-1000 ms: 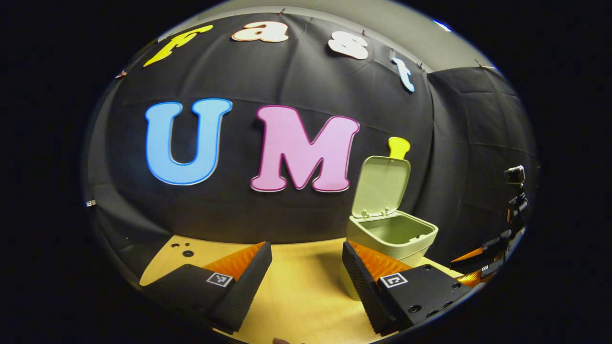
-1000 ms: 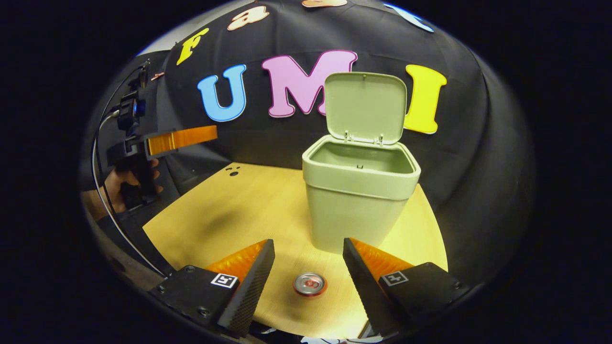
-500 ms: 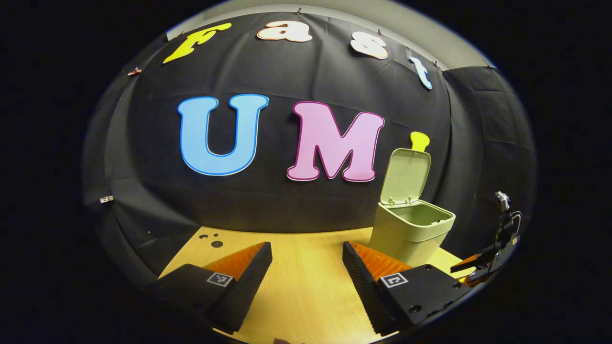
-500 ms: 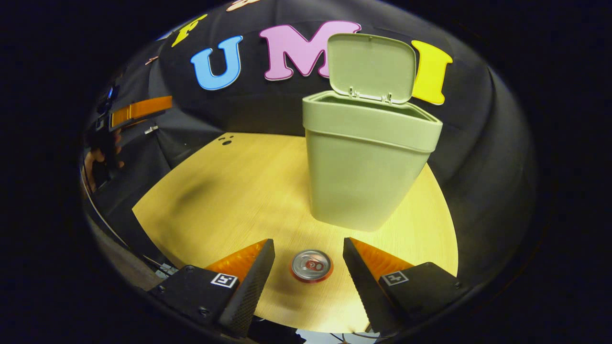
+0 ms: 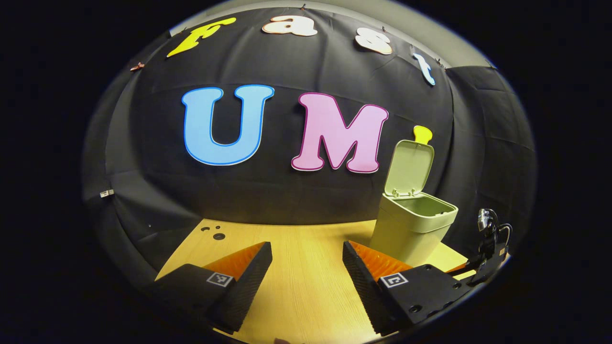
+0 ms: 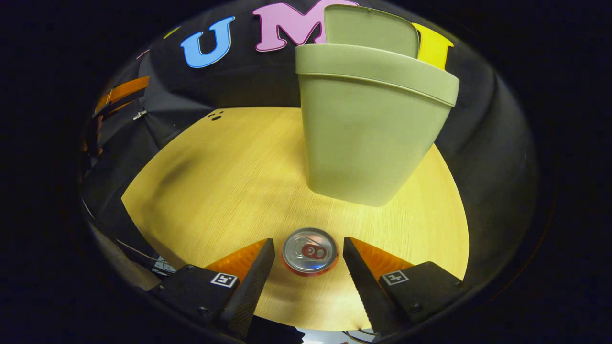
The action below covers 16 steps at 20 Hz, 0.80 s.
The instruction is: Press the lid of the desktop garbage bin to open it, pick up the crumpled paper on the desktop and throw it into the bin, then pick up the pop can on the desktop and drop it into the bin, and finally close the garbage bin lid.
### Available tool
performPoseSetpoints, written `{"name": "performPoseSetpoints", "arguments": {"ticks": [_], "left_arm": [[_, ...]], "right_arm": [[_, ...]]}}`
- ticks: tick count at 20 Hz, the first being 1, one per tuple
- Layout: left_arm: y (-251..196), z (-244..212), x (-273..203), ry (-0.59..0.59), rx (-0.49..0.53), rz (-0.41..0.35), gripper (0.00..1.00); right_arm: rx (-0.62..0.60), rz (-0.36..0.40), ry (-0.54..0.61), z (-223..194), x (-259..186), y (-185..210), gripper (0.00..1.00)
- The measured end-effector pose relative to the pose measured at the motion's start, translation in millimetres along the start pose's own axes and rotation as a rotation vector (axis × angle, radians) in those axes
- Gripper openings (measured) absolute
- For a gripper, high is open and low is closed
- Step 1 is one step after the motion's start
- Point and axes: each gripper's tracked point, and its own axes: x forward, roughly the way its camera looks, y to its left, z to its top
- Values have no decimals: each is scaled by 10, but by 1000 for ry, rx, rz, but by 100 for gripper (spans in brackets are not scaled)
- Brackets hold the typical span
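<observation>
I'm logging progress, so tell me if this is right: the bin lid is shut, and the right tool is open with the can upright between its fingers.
Not quite: the lid is open, standing up behind the bin, as the left gripper view shows. The rest holds: the right tool is open, with the can upright between its fingers.

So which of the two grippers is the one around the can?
The right gripper: the upright pop can stands between its open fingers. The left gripper brackets only bare table.
</observation>
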Motion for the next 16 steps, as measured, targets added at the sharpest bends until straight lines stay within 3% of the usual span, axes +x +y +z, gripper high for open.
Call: {"name": "performPoseSetpoints", "arguments": {"ticks": [7, 10, 12, 16], "left_arm": [[6, -54, 35, 20, 0, -3, 96], [6, -74, 48, 25, 0, -2, 96], [-6, -77, 50, 26, -2, -3, 96], [-15, -80, 64, 27, -2, -4, 96]], "right_arm": [[24, 5, 39, -73, 135, 5, 93], [6, -4, 45, -77, 168, -17, 86], [0, -5, 50, -73, 158, -16, 89], [8, 2, 45, -19, 113, -9, 83]]}}
